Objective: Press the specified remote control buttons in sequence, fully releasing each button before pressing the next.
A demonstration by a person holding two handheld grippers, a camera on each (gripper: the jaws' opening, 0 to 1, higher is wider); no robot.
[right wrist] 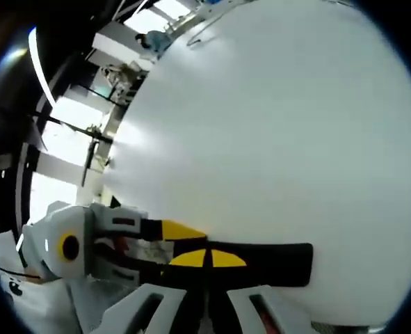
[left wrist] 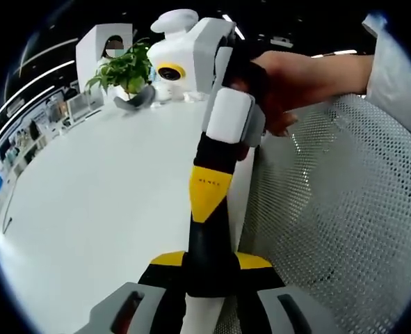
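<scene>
Close in on the left gripper view: the left gripper [left wrist: 211, 260] has its two yellow tips standing either side of a black shaft, and I cannot tell whether they pinch it or merely straddle it. That shaft belongs to the right gripper [left wrist: 206, 236], pointed back toward this camera with its jaws reading as one closed bar. The right gripper view backs that up, its yellow tips meeting at a seam with nothing between them.

Why the crossing? My guess is the two tools are being lined up against each other, or simply parked together, not working a button. Where the remote control lies I cannot tell, so the pressing sequence looks not yet under way.

Writing next: there's a line of small dark lettering on the yellow patch [left wrist: 211, 188] of that shaft, too small to read with confidence.

A little further up, a hand [left wrist: 295, 76] wraps the right gripper's white body, steadying it. To the side curves a white mesh chair back [left wrist: 344, 209], and the broad white table [left wrist: 94, 209] runs away bare beneath the tools. Far back, a leafy plant [left wrist: 125, 69] sits in a grey pot at the table's far edge, office shelving beyond it
</scene>
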